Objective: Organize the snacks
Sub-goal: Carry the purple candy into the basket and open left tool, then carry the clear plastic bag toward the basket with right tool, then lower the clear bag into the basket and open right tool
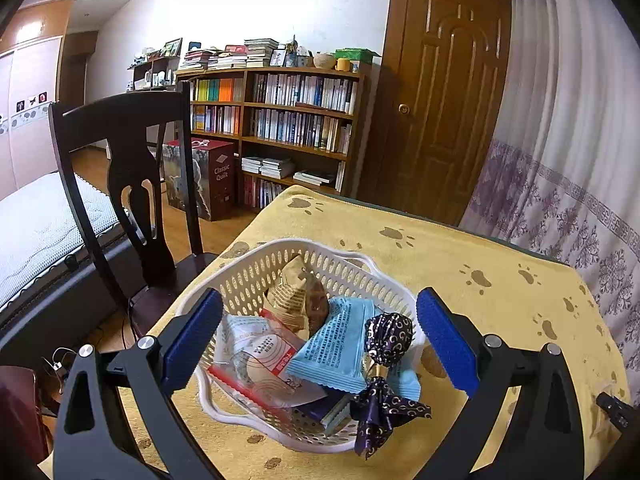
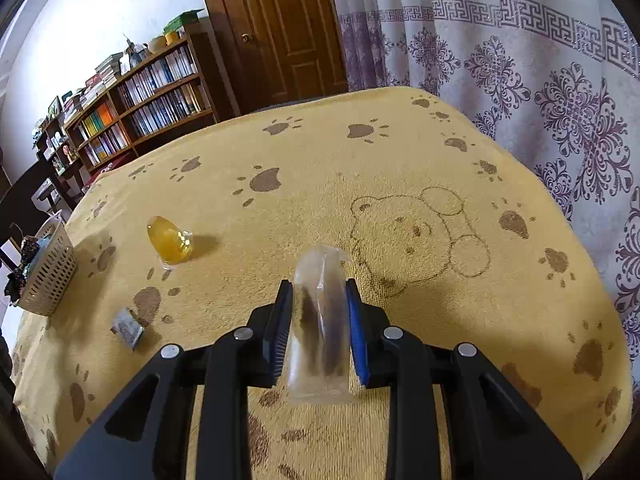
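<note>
A nappy yellow terry cloth (image 2: 320,168) covers the tabletop. The basket (image 1: 256,268) is white perforated plastic. The clear packet (image 2: 319,320) is glossy film between ribbed blue pads (image 2: 357,332); foil-shiny purple wrapper (image 1: 388,336).

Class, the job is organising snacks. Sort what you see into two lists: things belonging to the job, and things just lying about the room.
Belongs to the job:
white basket of snacks
clear snack packet in the right gripper
yellow jelly cup
small grey packet
left gripper, open

Just lying about:
dark chair
bookshelf
door
curtain
</note>
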Demonstrator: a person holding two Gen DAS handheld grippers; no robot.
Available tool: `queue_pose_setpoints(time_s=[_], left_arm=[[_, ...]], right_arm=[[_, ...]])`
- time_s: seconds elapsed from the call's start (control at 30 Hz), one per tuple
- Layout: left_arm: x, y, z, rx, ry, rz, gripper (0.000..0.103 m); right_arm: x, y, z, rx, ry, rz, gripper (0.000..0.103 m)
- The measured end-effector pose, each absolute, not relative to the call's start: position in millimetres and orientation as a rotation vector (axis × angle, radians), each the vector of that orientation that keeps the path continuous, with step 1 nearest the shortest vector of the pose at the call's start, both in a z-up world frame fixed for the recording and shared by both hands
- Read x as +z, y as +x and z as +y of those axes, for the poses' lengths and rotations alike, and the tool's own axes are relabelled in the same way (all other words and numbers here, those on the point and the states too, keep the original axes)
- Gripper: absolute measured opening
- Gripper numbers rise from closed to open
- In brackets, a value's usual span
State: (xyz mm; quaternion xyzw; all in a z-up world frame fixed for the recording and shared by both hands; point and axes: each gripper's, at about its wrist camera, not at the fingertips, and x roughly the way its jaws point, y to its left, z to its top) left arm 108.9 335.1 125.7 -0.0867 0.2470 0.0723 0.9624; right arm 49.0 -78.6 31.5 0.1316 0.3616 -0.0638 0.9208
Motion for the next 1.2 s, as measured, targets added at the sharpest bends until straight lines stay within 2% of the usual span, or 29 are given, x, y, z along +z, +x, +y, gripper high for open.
queue_pose_setpoints(time_s=[0.3,0.6,1.2], left_arm=[[137,105,351,0.143,-0.203,0.483,0.099],[166,94,377,0.164,-0.152,0.407,0.099],[162,82,459,0.266,-0.329,0.388,0.099]], right_arm=[[54,45,-60,-0.071,0.274,0.703,0.026],[87,60,4,0.095,0.246,0.671,0.027],[151,125,237,0.51,0.102,0.65,0.026]])
